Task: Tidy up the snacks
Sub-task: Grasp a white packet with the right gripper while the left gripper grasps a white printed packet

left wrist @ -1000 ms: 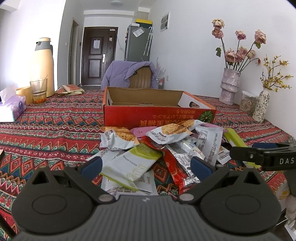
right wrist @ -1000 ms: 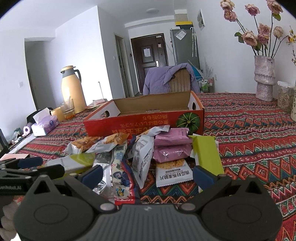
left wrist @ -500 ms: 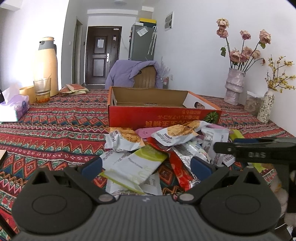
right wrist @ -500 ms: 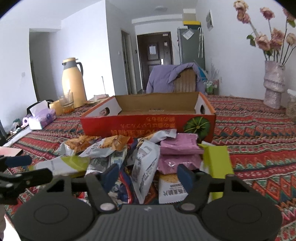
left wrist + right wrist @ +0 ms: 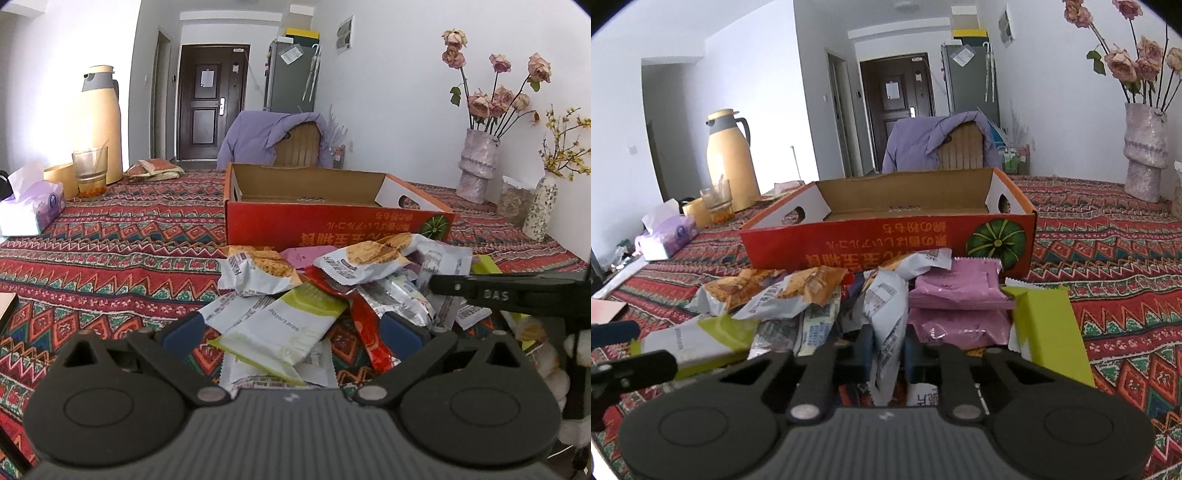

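**Right gripper pinches a white packet from the snack heap**

A patterned red tablecloth (image 5: 110, 251) covers the table. On it stands an open red cardboard box (image 5: 886, 240), its inside showing only bare cardboard. Just in front of the box lies the pile of snacks (image 5: 332, 280): white packets printed with biscuits, pink packets (image 5: 960, 295), a red wrapper and green-and-white packets.

The right gripper (image 5: 886, 350) has its jaws pressed together on a white snack packet (image 5: 886, 325), which stands upright between the blue pads at the near edge of the pile, beside the pink packets.

The left gripper (image 5: 291, 330) is spread wide. A green-and-white packet (image 5: 291, 325) lies flat between its blue fingertips (image 5: 183, 330), touching neither as far as can be seen.
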